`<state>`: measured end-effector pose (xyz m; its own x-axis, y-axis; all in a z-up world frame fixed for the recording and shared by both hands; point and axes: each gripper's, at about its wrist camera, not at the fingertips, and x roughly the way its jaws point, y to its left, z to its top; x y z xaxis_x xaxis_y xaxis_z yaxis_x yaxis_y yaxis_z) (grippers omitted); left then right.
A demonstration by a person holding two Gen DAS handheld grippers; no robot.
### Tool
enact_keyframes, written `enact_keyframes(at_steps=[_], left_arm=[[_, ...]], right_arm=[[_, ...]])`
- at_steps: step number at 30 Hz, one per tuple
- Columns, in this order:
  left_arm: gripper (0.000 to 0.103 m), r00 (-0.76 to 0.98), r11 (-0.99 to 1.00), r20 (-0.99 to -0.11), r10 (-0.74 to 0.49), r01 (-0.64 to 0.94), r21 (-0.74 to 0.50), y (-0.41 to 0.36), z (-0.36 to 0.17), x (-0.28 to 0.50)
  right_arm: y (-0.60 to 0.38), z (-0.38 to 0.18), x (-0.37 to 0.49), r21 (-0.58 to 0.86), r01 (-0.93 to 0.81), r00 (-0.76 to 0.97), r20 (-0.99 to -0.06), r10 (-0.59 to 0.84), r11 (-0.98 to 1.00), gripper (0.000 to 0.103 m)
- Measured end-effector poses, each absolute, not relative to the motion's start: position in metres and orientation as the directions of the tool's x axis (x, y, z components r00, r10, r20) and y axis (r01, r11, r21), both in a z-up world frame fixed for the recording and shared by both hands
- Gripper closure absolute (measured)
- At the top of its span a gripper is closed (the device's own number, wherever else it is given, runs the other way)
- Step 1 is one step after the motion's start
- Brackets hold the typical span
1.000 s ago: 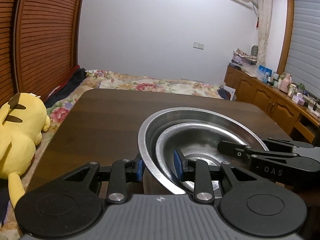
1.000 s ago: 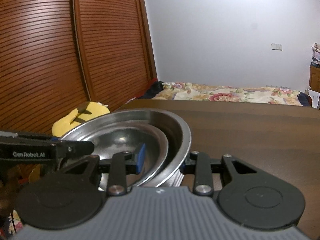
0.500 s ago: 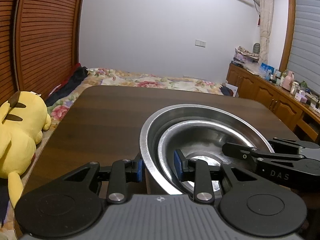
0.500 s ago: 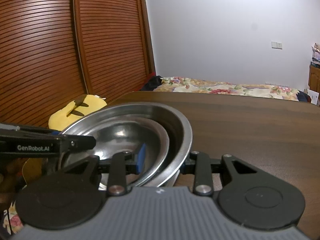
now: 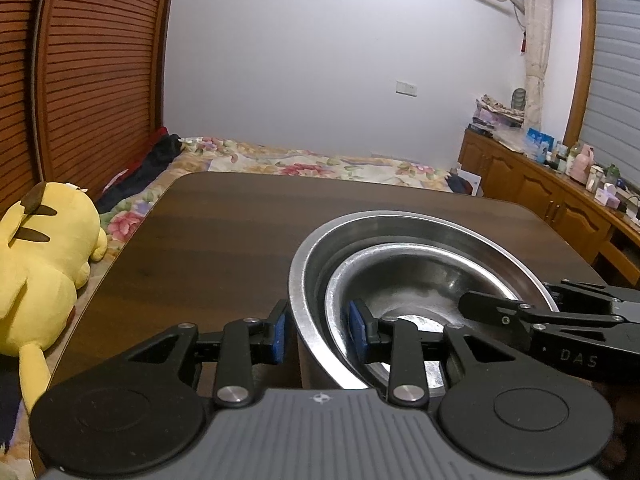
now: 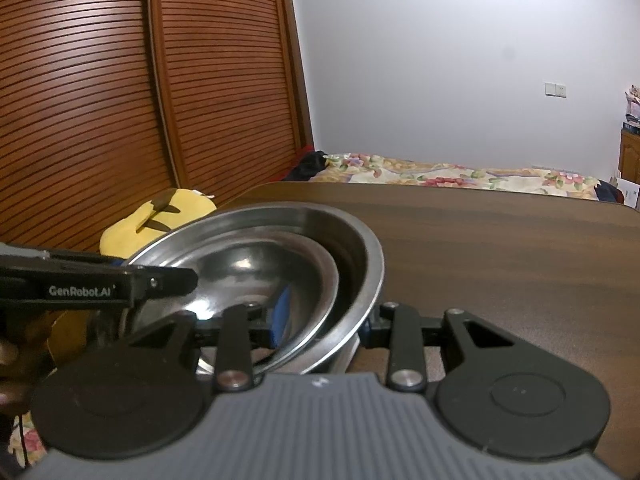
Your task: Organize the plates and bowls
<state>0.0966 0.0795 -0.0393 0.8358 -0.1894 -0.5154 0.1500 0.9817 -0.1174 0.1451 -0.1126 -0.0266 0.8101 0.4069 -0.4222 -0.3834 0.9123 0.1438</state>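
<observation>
Two steel bowls sit nested on the dark wooden table (image 5: 240,232): a small bowl (image 5: 420,276) leans inside the large bowl (image 5: 400,224). My left gripper (image 5: 318,336) straddles the left rim of both bowls. Its jaws are opening, and a thin gap shows beside the outer blue pad. My right gripper (image 6: 326,320) straddles the opposite rim of the large bowl (image 6: 360,248), with one pad inside the small bowl (image 6: 248,264). Its jaws are opening too, and the inner pad stands off the wall. Each view shows the other gripper's fingers (image 5: 520,312) reaching over the bowls.
A yellow plush toy (image 5: 36,256) lies off the table's left edge. A bed with a floral cover (image 5: 320,164) runs behind the table. Slatted wooden doors (image 6: 120,80) stand on the left, and a cluttered wooden cabinet (image 5: 540,196) lines the right wall.
Both grippers' pads have drawn slightly apart from the bowl walls. The nested bowls and both hands have stayed about where they were.
</observation>
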Motion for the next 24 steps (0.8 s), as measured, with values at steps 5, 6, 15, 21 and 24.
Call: enact_keyframes(at_steps=[5, 6, 15, 21, 24], left_arm=[[0.050, 0.839, 0.983, -0.512, -0.185, 0.146, -0.115, 0.080, -0.039, 0.095], [0.048, 0.840, 0.984, -0.511, -0.180, 0.143, -0.110, 0.080, -0.038, 0.094], [0.018, 0.858, 0.988, -0.490, -0.153, 0.127, -0.087, 0.078, -0.031, 0.094], [0.007, 0.870, 0.989, -0.471, -0.144, 0.122, -0.079, 0.076, -0.026, 0.092], [0.004, 0.873, 0.990, -0.466, -0.141, 0.121, -0.072, 0.074, -0.025, 0.090]], right_arm=[[-0.113, -0.025, 0.142, 0.136, -0.377, 0.818, -0.416, 0.398, 0.916, 0.054], [-0.113, -0.026, 0.141, 0.133, -0.376, 0.820, -0.413, 0.396, 0.917, 0.048], [-0.124, -0.019, 0.134, 0.120, -0.353, 0.846, -0.382, 0.371, 0.928, 0.034], [-0.133, -0.012, 0.130, 0.126, -0.328, 0.873, -0.339, 0.351, 0.936, 0.009], [-0.136, -0.011, 0.129, 0.125, -0.323, 0.879, -0.329, 0.346, 0.938, 0.005]])
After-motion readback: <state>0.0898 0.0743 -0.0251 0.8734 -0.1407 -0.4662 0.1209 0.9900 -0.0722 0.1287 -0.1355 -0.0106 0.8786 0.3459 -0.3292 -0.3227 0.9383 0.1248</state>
